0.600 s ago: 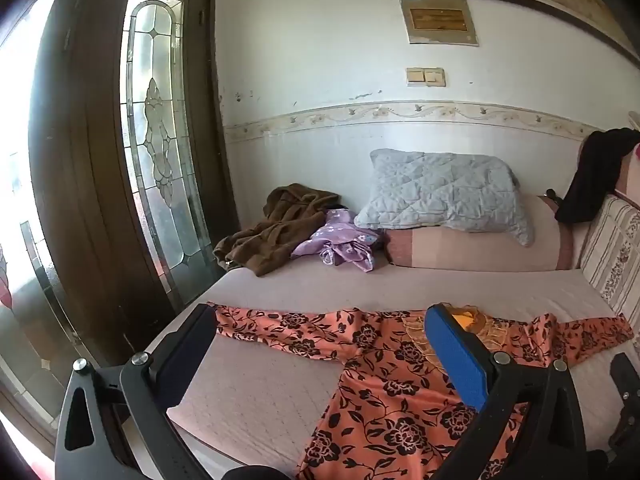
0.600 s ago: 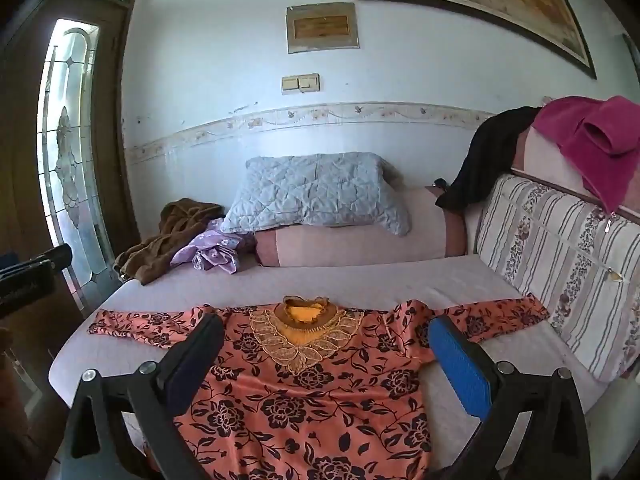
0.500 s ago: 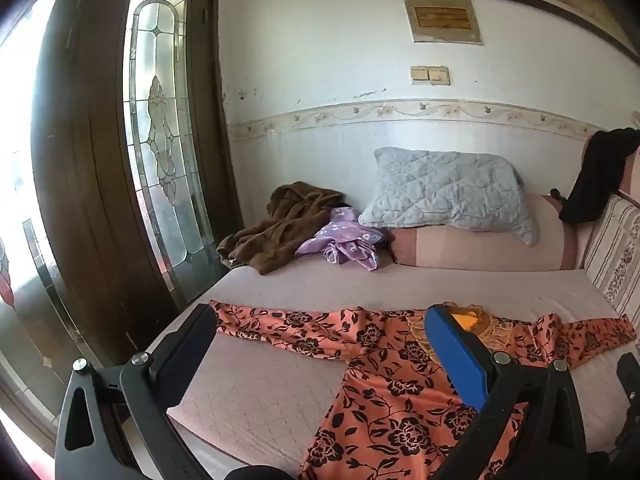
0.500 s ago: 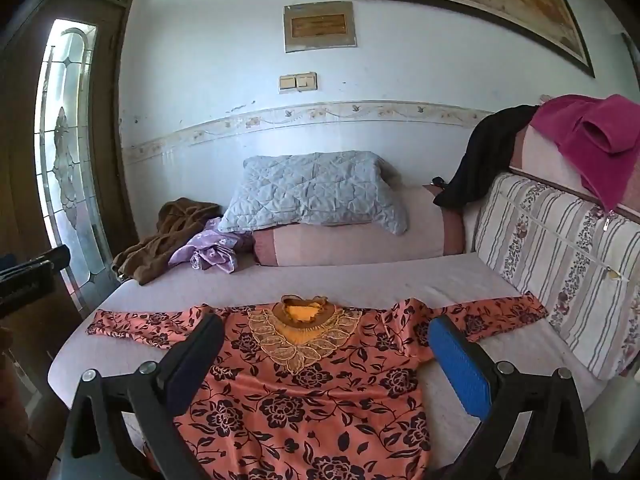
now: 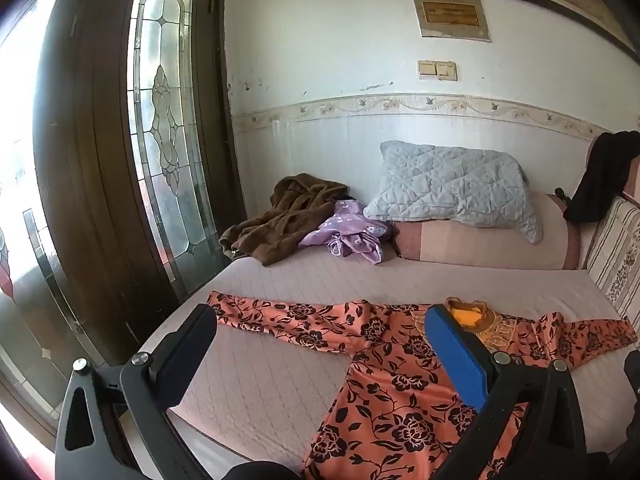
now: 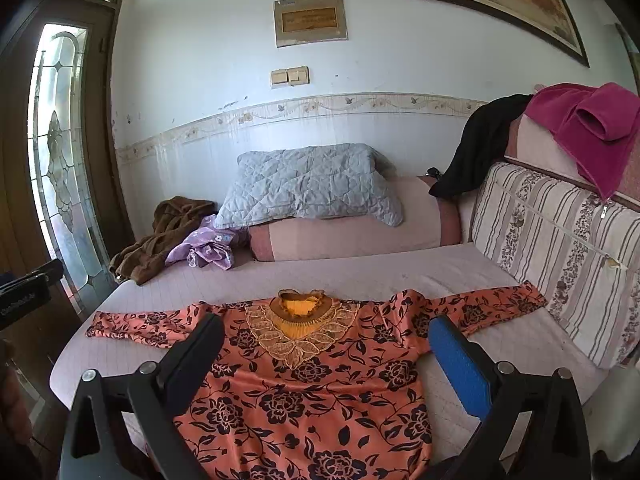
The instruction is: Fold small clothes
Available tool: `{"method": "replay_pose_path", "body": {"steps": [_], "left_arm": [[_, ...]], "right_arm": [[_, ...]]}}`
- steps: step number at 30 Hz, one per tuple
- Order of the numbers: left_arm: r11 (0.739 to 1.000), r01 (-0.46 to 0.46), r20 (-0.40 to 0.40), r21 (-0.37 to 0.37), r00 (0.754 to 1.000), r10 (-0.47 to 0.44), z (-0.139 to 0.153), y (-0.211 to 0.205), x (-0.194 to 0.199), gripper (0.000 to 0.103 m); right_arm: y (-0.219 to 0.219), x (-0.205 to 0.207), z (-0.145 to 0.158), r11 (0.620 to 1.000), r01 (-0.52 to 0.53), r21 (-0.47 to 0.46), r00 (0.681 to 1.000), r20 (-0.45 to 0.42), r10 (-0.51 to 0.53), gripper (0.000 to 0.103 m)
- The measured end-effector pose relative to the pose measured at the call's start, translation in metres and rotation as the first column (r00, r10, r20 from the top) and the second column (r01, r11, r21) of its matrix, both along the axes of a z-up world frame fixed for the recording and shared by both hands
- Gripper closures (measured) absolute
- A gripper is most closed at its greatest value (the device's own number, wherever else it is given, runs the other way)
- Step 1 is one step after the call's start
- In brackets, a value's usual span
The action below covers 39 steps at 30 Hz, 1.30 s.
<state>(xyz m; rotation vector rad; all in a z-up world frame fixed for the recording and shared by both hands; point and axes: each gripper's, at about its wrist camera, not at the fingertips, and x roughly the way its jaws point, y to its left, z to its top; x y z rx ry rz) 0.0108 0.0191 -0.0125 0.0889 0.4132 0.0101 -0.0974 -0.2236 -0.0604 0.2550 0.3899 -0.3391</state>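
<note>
An orange long-sleeved top with black flowers and a gold lace collar (image 6: 312, 376) lies spread flat on the bed, both sleeves out to the sides. It also shows in the left wrist view (image 5: 392, 364), with its left sleeve stretched toward the bed's left edge. My left gripper (image 5: 320, 344) is open and empty, held above the left sleeve and bare mattress. My right gripper (image 6: 326, 344) is open and empty, held above the top's chest, below the collar.
A brown garment (image 6: 160, 236) and a purple flowered garment (image 6: 204, 248) lie bunched at the bed's far left. A grey quilted pillow (image 6: 312, 184) rests on a pink bolster. A striped cushion (image 6: 560, 248) lines the right side. A glass-paned wooden door (image 5: 120, 160) stands left.
Both grippers have drifted slightly; the views shift a little. The top lies as before and both grippers stay open.
</note>
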Motion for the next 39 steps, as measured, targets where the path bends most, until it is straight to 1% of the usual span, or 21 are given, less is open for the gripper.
{"method": "replay_pose_path", "body": {"steps": [5, 8, 21, 34, 39], "left_arm": [[1.000, -0.003, 0.004, 0.003, 1.000, 0.003, 0.002, -0.006, -0.001, 0.000], [1.000, -0.001, 0.002, -0.001, 1.000, 0.001, 0.004, 0.000, 0.001, 0.000], [1.000, 0.012, 0.002, 0.000, 1.000, -0.012, 0.006, -0.003, 0.004, 0.000], [1.000, 0.014, -0.019, 0.013, 1.000, -0.014, -0.002, -0.008, 0.010, 0.000], [1.000, 0.015, -0.031, 0.022, 0.999, -0.014, -0.006, -0.013, 0.018, 0.000]], "right_arm": [[0.000, 0.002, 0.001, 1.000, -0.003, 0.002, 1.000, -0.001, 0.003, 0.000], [0.000, 0.002, 0.000, 1.000, -0.003, 0.001, 1.000, -0.002, 0.003, 0.000], [0.000, 0.004, -0.001, 1.000, -0.008, 0.004, 1.000, -0.003, 0.008, 0.000], [-0.007, 0.009, -0.010, 1.000, -0.010, 0.024, 1.000, -0.021, 0.011, 0.000], [-0.011, 0.016, -0.014, 0.999, -0.010, 0.031, 1.000, -0.029, 0.011, 0.000]]}}
